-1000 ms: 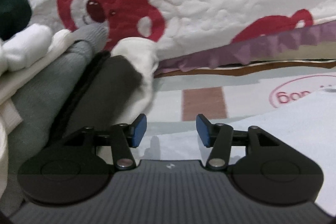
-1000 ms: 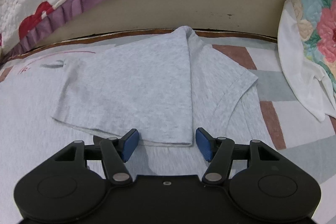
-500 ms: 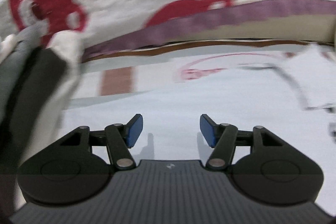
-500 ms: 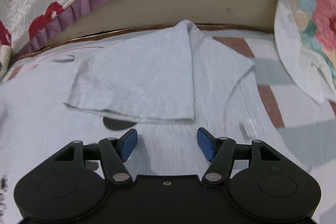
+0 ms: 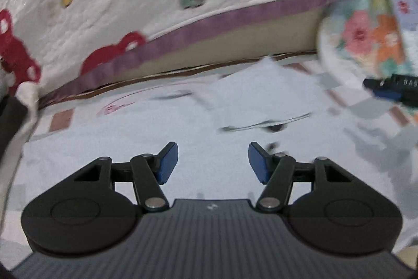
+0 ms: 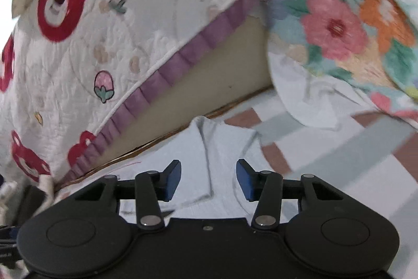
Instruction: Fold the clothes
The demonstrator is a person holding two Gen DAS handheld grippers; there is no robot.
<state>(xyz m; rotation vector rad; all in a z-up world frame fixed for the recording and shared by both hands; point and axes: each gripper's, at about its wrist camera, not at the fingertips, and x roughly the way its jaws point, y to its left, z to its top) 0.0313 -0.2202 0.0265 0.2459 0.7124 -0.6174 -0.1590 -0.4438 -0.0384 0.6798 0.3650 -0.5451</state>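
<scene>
A light grey T-shirt [image 5: 250, 93] lies flat on the patterned floor mat, one side folded over onto its middle. In the left wrist view my left gripper [image 5: 213, 161] hovers above the shirt's near part, jaws apart with nothing between them. My right gripper [image 5: 386, 89] shows there as a dark tip at the right edge. In the right wrist view my right gripper [image 6: 208, 179] is tilted and lifted over the shirt's folded edge [image 6: 206, 156]; its jaws are closing with no cloth between the pads.
A quilt with red bears and a purple frill [image 6: 156, 77] hangs over the bed edge behind the shirt. A floral blanket [image 6: 339, 25] and white cloth [image 6: 300, 101] lie at the right. Dark and white clothes [image 5: 15, 117] are piled at the left.
My left gripper swung right, away from the clothes pile, over the shirt. My right gripper rose, rolled and drew its jaws closer together.
</scene>
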